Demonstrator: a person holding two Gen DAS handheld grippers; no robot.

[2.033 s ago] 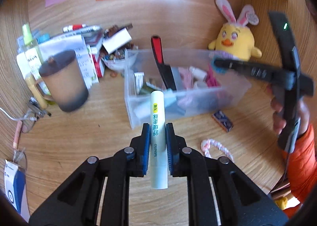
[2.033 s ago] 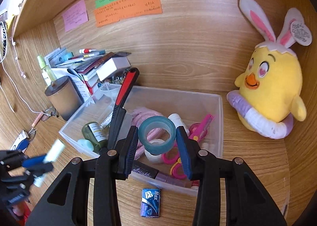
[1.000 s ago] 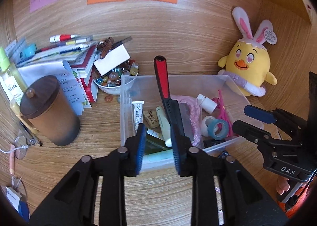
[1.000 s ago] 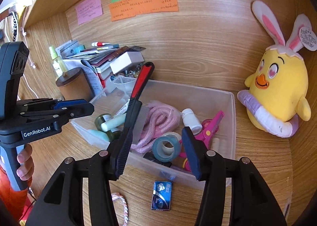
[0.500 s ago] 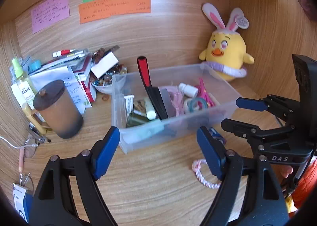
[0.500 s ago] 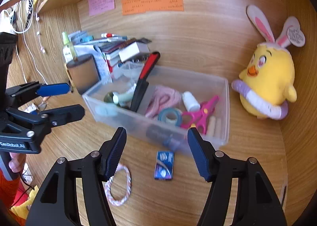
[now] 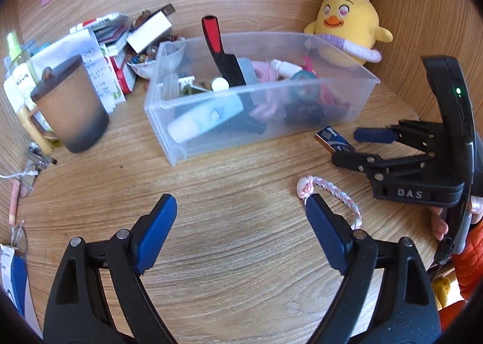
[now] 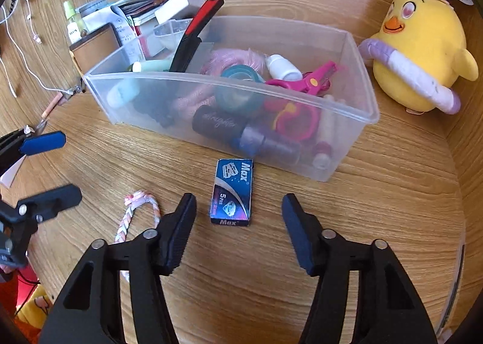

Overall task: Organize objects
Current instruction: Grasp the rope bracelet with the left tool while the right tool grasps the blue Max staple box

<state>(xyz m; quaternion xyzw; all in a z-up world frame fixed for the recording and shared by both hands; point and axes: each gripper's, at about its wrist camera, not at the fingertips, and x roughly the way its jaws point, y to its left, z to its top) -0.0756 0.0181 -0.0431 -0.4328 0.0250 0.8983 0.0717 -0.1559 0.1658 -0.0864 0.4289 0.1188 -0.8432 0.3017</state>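
Note:
A clear plastic bin on the wooden desk holds a red-handled knife, a white tube, a teal tape roll, pink scissors and other small items. A blue "Max" box lies in front of the bin. A pink-white braided loop lies to its left. My right gripper is open and empty, straddling the blue box just above it. My left gripper is open and empty, low over bare desk, its right finger by the loop.
A yellow bunny-eared chick plush sits right of the bin. A brown lidded cup, a pile of books and papers, a bowl of beads and a spray bottle stand at left. Cables hang at far left.
The tube and tape roll were released into the bin. Both grippers have since opened wide, drawn back and dropped toward the desk; the right now hovers around the blue box.

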